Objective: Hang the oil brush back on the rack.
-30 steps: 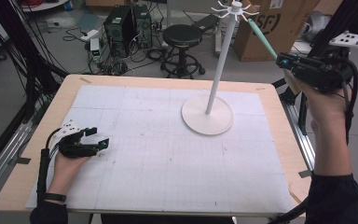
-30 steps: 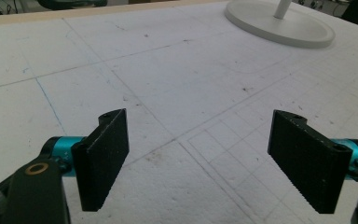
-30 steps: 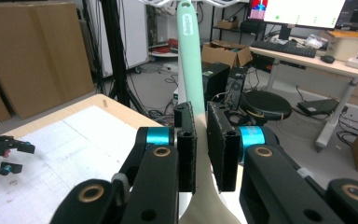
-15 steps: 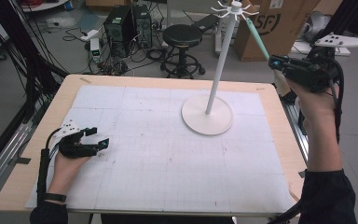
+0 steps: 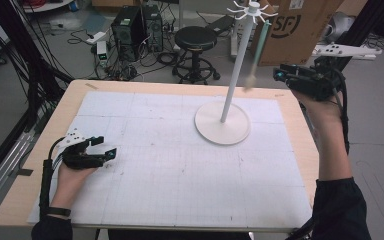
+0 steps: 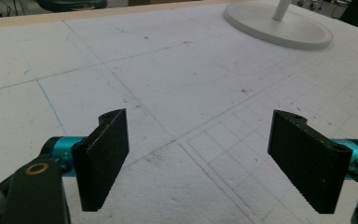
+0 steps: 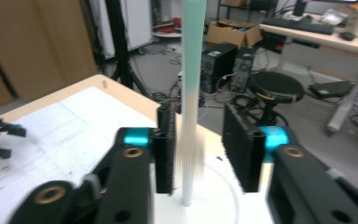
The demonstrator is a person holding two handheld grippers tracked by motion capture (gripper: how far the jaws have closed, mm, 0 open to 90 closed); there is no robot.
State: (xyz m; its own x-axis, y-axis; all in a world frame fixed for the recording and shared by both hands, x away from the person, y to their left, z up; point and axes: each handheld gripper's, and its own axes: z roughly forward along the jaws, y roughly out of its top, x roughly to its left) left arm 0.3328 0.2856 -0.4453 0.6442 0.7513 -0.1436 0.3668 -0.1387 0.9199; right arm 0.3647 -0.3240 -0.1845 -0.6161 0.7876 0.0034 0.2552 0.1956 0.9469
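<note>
Because the green brush (image 5: 260,50) hangs by its top end from the ring of hooks at the head of the white stand (image 5: 232,75), the right gripper (image 5: 279,75) seems to be letting it go. Its jaws have just been opening. In the right gripper view the brush (image 7: 191,93) is between them, but the pads stand clear of it on both sides, so I judge it released. The brush slopes a little, with its pale bristle end low and toward the right gripper, probably because it is not yet hanging at rest. The stand is at the far right of the table (image 5: 300,150), and its round base (image 5: 222,125) lies flat on the white gridded sheet (image 5: 180,175). This gives the hand on that side a short way to the hooks.

The left gripper (image 5: 106,145) lies at the near left, low over the sheet and well apart from the stand. Its jaws are wide open with nothing between them, as the left gripper view (image 6: 198,154) shows. I think it only waits.

Some things are hard to read. The hooks are thin and small in the high view, so I cannot tell which hook carries the brush, or whether its loop sits fully on it. In the right gripper view the lower part of the brush is blurred, and its top is cut off by the upper edge. The left gripper view cuts off the pole of the stand just above the base (image 6: 279,32).
</note>
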